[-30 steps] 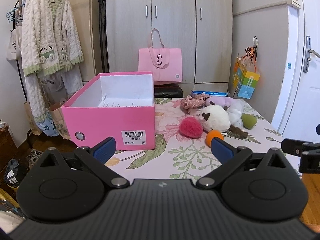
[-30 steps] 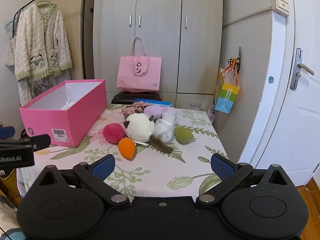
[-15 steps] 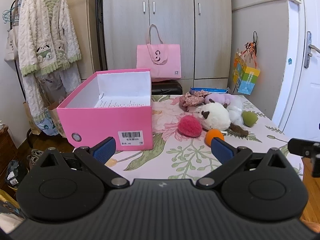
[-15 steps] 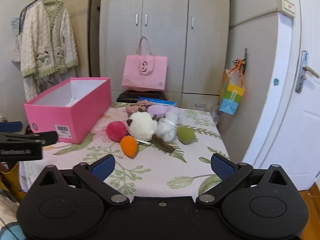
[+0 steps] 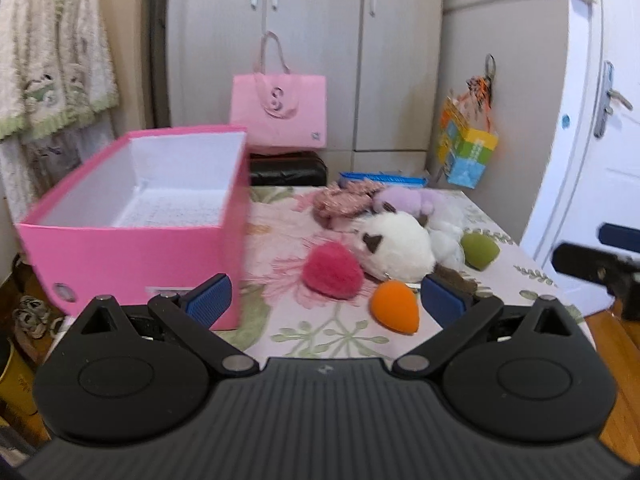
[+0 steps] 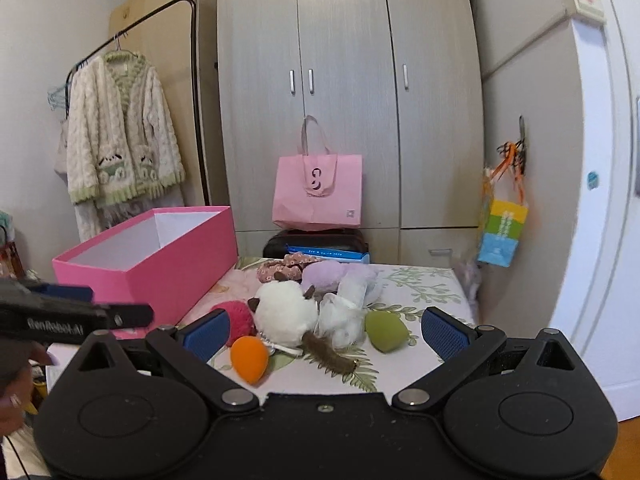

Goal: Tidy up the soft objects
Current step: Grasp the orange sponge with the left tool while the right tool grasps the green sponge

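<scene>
An open pink box stands on the left of the floral table. To its right lies a cluster of soft things: a red pompom, an orange sponge, a white plush, a green sponge, a purple plush and a pink scrunchie. My left gripper is open and empty, just short of the red pompom. My right gripper is open and empty, in front of the white plush.
A pink bag sits on a black case before the wardrobe. A knitted cardigan hangs on a rack at left. A colourful bag hangs by the white door. A blue packet lies at the table's far edge.
Both grippers have moved forward toward the table and the toys look larger. The right one has also risen. Both stay open.
</scene>
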A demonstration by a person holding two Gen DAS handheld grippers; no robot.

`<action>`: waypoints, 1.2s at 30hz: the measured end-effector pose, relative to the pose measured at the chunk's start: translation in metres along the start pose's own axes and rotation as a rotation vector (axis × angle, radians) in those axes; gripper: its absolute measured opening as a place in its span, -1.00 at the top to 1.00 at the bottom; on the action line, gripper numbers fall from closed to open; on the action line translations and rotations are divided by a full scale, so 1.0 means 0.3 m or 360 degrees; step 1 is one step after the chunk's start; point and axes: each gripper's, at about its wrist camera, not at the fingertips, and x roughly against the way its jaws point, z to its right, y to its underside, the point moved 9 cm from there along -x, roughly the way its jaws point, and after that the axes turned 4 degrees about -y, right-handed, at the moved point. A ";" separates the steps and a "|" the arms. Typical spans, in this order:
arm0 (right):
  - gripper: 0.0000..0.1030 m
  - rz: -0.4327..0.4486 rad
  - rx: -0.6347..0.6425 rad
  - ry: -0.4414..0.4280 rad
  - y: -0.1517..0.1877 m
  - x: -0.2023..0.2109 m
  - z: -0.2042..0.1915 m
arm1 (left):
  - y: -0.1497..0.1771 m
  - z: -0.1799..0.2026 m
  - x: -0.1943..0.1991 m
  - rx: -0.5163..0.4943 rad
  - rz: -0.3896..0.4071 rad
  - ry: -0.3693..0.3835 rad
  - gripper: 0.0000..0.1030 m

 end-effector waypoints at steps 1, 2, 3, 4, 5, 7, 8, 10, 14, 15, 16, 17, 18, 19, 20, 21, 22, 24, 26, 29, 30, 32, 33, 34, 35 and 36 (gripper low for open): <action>-1.00 -0.0013 -0.0014 -0.0023 0.005 -0.023 0.013 | 0.008 0.016 -0.025 -0.0007 -0.0021 0.0023 -0.95; -0.99 -0.0032 -0.0021 -0.0041 0.012 -0.048 0.025 | 0.013 0.032 -0.044 -0.0011 -0.0034 0.0046 -0.95; -0.99 -0.0051 -0.0024 -0.0049 0.019 -0.076 0.039 | 0.022 0.050 -0.067 -0.0020 -0.0049 0.0071 -0.94; -0.98 -0.0066 -0.0023 -0.0046 0.025 -0.099 0.053 | 0.032 0.068 -0.089 -0.0040 -0.0064 0.0088 -0.94; -0.94 -0.0078 -0.0017 -0.0035 0.029 -0.123 0.066 | 0.042 0.085 -0.106 -0.0064 -0.0071 0.0104 -0.94; -0.87 -0.0111 -0.0005 -0.0027 0.041 -0.171 0.093 | 0.056 0.114 -0.142 -0.0095 -0.0075 0.0121 -0.94; -0.84 -0.0124 -0.0007 -0.0026 0.048 -0.188 0.104 | 0.063 0.122 -0.159 -0.0099 -0.0076 0.0124 -0.94; -0.83 -0.0146 -0.0020 -0.0037 0.060 -0.228 0.132 | 0.076 0.138 -0.195 -0.0100 -0.0089 0.0137 -0.94; -0.82 -0.0182 -0.0047 -0.0047 0.084 -0.299 0.192 | 0.094 0.160 -0.254 -0.0093 -0.0080 0.0177 -0.92; -0.82 -0.0190 -0.0049 -0.0047 0.090 -0.314 0.204 | 0.096 0.166 -0.266 -0.0089 -0.0074 0.0182 -0.90; -0.80 -0.0199 -0.0050 -0.0050 0.093 -0.330 0.214 | 0.099 0.172 -0.278 -0.0084 -0.0071 0.0192 -0.84; -0.75 -0.0210 -0.0052 -0.0059 0.097 -0.346 0.225 | 0.104 0.176 -0.285 -0.0076 -0.0075 0.0202 -0.76; -0.72 -0.0227 -0.0058 -0.0066 0.101 -0.360 0.235 | 0.108 0.180 -0.296 -0.0067 -0.0089 0.0212 -0.71; -0.71 -0.0245 -0.0064 -0.0073 0.105 -0.377 0.244 | 0.112 0.184 -0.306 -0.0058 -0.0104 0.0224 -0.61; -0.66 -0.0255 -0.0072 -0.0082 0.111 -0.394 0.254 | 0.114 0.186 -0.314 -0.0048 -0.0117 0.0230 -0.50; -0.63 -0.0266 -0.0082 -0.0082 0.115 -0.408 0.262 | 0.118 0.187 -0.320 -0.0038 -0.0126 0.0231 -0.46; -0.62 -0.0283 -0.0089 -0.0085 0.121 -0.422 0.268 | 0.121 0.187 -0.324 -0.0031 -0.0134 0.0231 -0.40; -0.60 -0.0313 -0.0097 -0.0090 0.136 -0.450 0.277 | 0.127 0.190 -0.337 -0.0027 -0.0153 0.0230 -0.27; -0.50 -0.0332 -0.0108 -0.0090 0.153 -0.471 0.284 | 0.126 0.192 -0.346 -0.0031 -0.0143 0.0210 -0.10; -0.17 -0.0349 -0.0149 -0.0100 0.166 -0.485 0.296 | 0.127 0.193 -0.359 -0.0057 -0.0125 0.0171 0.05; -0.06 -0.0343 -0.0156 -0.0107 0.163 -0.483 0.297 | 0.127 0.196 -0.359 -0.0057 -0.0122 0.0180 0.08; 0.06 -0.0336 -0.0156 -0.0127 0.161 -0.480 0.294 | 0.126 0.203 -0.357 -0.0054 -0.0118 0.0192 0.17; 0.10 -0.0335 -0.0146 -0.0126 0.161 -0.480 0.292 | 0.126 0.203 -0.355 -0.0054 -0.0115 0.0187 0.18; 0.14 -0.0330 -0.0122 -0.0114 0.160 -0.478 0.289 | 0.127 0.205 -0.353 -0.0060 -0.0111 0.0182 0.18; 0.17 -0.0323 -0.0100 -0.0105 0.158 -0.475 0.285 | 0.127 0.205 -0.352 -0.0066 -0.0109 0.0179 0.19; 0.19 -0.0312 -0.0076 -0.0094 0.156 -0.470 0.282 | 0.127 0.204 -0.350 -0.0065 -0.0108 0.0177 0.19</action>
